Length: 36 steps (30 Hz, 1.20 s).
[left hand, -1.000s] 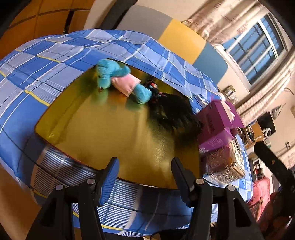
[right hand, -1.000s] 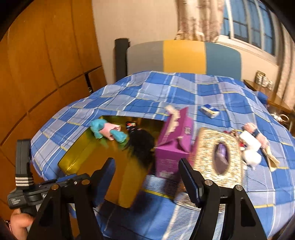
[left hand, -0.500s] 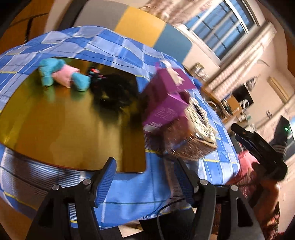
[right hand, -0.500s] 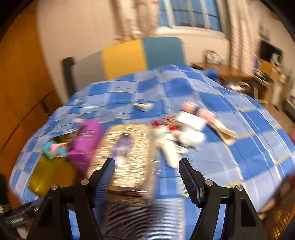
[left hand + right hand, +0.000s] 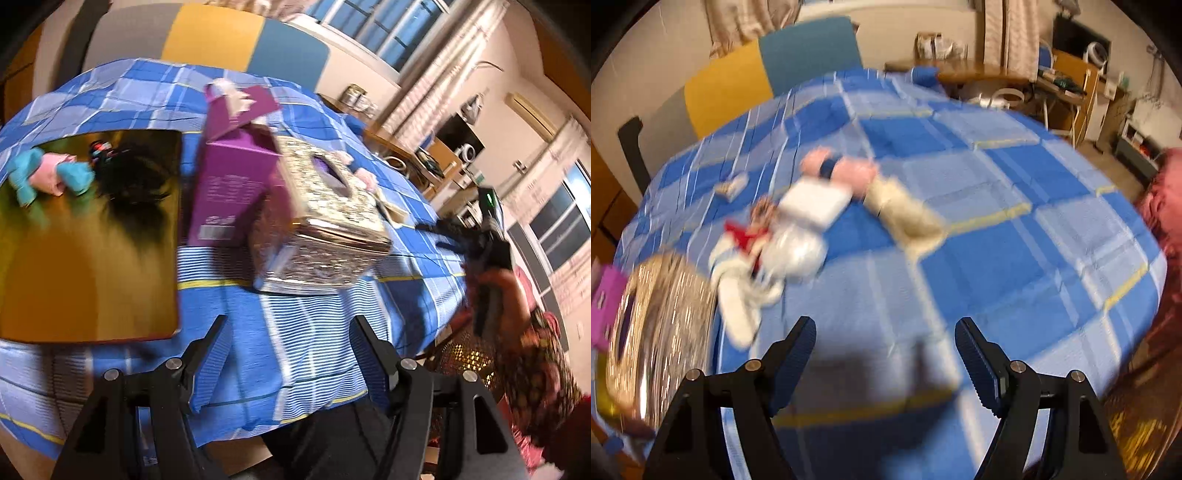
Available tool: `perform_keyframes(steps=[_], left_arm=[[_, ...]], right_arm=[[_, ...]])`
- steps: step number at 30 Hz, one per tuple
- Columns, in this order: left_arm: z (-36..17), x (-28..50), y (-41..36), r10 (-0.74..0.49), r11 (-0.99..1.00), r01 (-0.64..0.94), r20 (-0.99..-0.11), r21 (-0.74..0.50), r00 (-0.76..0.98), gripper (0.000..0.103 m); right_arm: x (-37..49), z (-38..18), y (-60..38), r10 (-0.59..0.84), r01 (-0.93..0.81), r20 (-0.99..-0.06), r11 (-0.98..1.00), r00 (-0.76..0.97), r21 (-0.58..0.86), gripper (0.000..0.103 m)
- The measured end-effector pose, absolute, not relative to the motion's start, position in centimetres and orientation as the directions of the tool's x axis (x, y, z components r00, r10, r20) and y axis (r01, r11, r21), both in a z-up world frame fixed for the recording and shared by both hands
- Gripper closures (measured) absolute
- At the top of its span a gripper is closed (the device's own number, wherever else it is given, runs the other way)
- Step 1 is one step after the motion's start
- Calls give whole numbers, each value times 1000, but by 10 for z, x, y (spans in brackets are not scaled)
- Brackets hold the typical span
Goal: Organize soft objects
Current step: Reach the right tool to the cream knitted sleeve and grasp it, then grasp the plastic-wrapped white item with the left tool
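On the far left, the gold tray (image 5: 92, 280) lies flat on the blue checked cloth (image 5: 314, 317). A teal-and-pink plush (image 5: 48, 177) sits at its far edge, with a black furry toy (image 5: 136, 184) just to the right of it, both inside the tray.

Just right of the tray stands the purple carton (image 5: 229, 192), its top flaps open. Against its right side is the glittery tissue box (image 5: 325, 221), slot facing up.

Your left gripper (image 5: 288, 350) hangs over the near edge of the cloth, in front of those two boxes. Its jaws stand wide apart with nothing between them.

Right of the tissue box, the rest of the soft things lie in a loose heap on the cloth: a white plush (image 5: 768, 258) with a red bit nearest the box, a white pad (image 5: 812, 203) touching it, a pink toy (image 5: 842, 170) with a dark band behind, and a beige piece (image 5: 905, 218) farthest right. A small packet (image 5: 731, 188) lies apart, farther back. This view is blurred, so finer detail is lost.

Your right gripper (image 5: 886, 354) points down at bare cloth near of the heap; its jaws are opening, and they hold nothing. In the left view your right hand (image 5: 495, 291) shows at the far right, gripping its handle.
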<state>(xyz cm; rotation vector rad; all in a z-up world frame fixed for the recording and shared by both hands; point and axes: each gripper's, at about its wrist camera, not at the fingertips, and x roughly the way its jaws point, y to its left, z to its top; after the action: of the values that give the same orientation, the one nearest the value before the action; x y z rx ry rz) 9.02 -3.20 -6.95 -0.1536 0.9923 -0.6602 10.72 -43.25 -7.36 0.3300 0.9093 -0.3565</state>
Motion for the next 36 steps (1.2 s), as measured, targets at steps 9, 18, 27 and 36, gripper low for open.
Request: perform_keyframes(steps=[9, 18, 27, 36], left_arm=[[-49, 82, -78, -638, 722, 562, -702, -404, 315, 37], [-36, 87, -127, -637, 702, 603, -713, -379, 294, 37], [-17, 96, -171, -649, 685, 626, -704, -373, 290, 37], [1, 131, -233, -584, 718, 627, -751, -303, 307, 37]], right_arm=[[171, -93, -495, -120, 389, -786, 907, 607, 162, 20], [206, -129, -511, -26, 342, -818, 916, 575, 211, 20], [214, -139, -505, -37, 323, -854, 934, 519, 155, 57], [206, -126, -507, 1, 355, -862, 911, 508, 210, 64]])
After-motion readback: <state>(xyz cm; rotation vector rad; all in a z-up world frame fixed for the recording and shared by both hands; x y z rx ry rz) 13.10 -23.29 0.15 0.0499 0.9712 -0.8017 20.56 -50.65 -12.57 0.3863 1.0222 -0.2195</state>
